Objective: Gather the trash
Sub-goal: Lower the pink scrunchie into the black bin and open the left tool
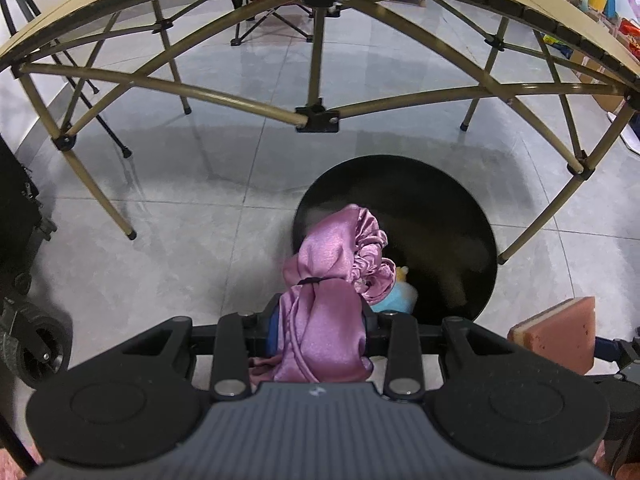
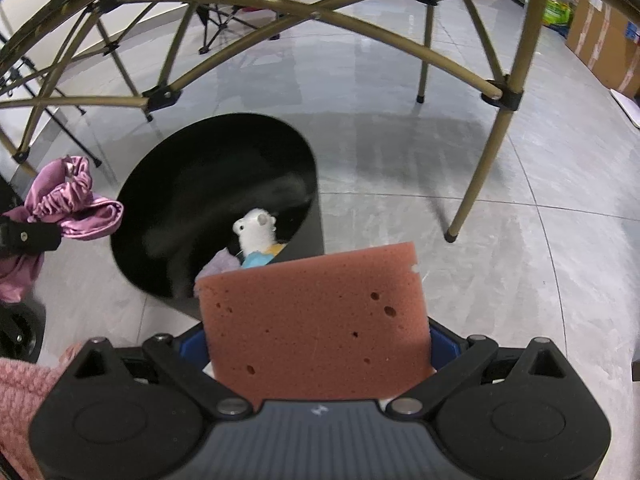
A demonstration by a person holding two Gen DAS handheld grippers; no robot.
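Note:
My left gripper (image 1: 320, 320) is shut on a pink satin cloth (image 1: 332, 280) with a ruffled edge, held just at the near rim of a round black bin (image 1: 440, 208) on the floor. The cloth also shows in the right wrist view (image 2: 76, 204), left of the bin (image 2: 192, 184). My right gripper (image 2: 316, 340) is shut on a reddish-brown sponge (image 2: 316, 320), held over the bin's near right rim; the sponge shows at the right edge of the left wrist view (image 1: 556, 332). Inside the bin lie a white plush toy (image 2: 256, 232) and blue and yellow scraps (image 2: 260, 258).
A tan folding table frame (image 1: 316, 116) with thin legs (image 2: 488, 152) spans above and around the bin. A black wheeled cart (image 1: 36, 340) stands at the left. Cardboard boxes (image 2: 604, 44) line the far right. A folding chair (image 1: 272, 16) stands far back on the grey tiled floor.

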